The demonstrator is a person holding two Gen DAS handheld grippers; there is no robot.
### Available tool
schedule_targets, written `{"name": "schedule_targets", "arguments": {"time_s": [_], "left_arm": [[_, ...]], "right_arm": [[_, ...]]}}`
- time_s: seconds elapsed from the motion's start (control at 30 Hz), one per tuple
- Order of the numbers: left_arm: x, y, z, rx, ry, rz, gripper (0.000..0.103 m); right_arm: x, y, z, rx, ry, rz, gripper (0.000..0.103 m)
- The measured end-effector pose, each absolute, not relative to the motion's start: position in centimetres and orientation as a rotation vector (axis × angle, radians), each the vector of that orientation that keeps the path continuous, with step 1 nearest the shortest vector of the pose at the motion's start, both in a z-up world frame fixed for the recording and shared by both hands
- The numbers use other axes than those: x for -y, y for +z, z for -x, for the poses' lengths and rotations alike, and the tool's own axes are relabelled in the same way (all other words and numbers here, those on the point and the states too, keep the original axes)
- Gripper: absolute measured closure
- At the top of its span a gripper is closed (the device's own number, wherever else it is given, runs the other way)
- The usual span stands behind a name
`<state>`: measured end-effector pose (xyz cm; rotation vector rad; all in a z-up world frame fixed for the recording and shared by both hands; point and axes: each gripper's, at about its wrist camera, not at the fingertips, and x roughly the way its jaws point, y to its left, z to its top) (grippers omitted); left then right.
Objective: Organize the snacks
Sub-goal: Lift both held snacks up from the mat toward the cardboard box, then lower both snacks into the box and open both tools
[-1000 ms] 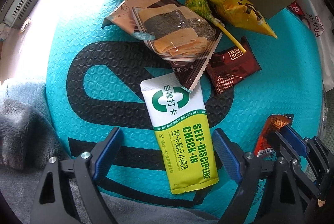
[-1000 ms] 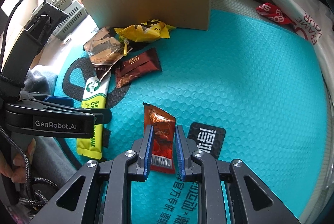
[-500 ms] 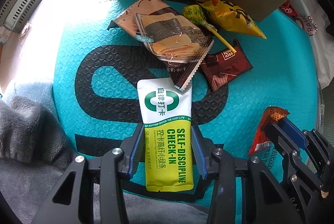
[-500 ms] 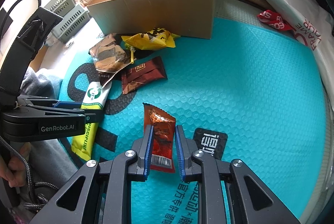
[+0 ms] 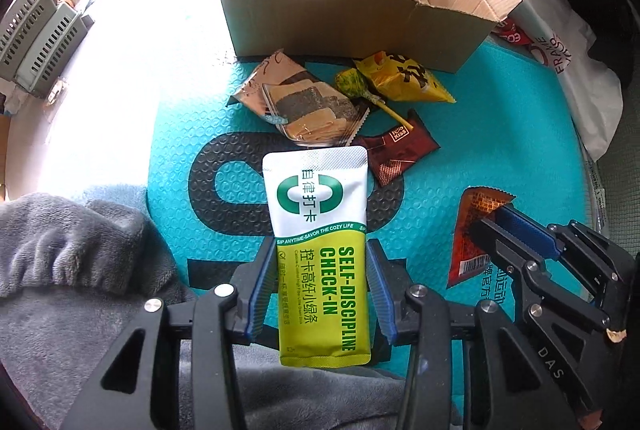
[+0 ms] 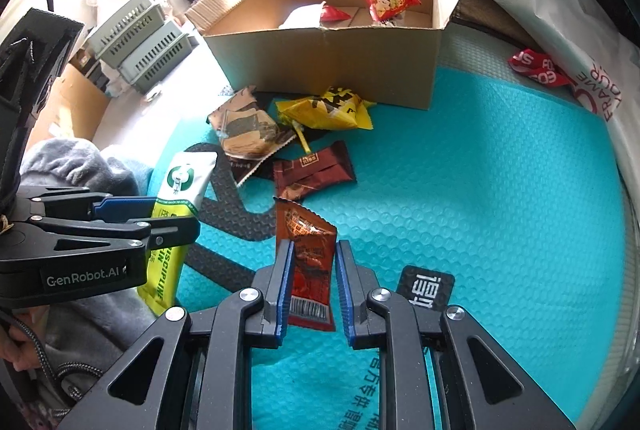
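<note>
The left tool (image 5: 322,294) grips the green-and-white sachet (image 5: 320,230) by its edges; the right tool (image 6: 312,286) pinches the orange packet (image 6: 308,262), both above the teal mat (image 6: 480,209). Either slick wrapper could slip before reaching the far cardboard box (image 5: 352,25).

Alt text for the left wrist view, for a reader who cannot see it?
The left gripper grips a green-and-white sachet above a teal mat. Beyond lie four loose snack packets before an open cardboard box; at right, the right gripper grips an orange packet.
</note>
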<state>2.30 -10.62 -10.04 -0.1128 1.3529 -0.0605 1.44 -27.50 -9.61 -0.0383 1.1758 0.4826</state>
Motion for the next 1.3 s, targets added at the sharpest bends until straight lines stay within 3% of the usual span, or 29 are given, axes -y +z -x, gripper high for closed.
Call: {"name": "schedule_targets", "arguments": {"time_s": [0.83, 1.3], "left_arm": [[9.2, 2.1, -8.0, -1.042, -0.089, 0.122, 0.06], [9.0, 3.8, -15.6, -0.991, -0.095, 0.112, 0.06]], "right_arm": [[25.0, 1.3, -7.5, -0.938, 0.562, -0.013, 0.083], [24.5, 3.5, -14.8, -0.865, 0.552, -0.004, 0.083]]}}
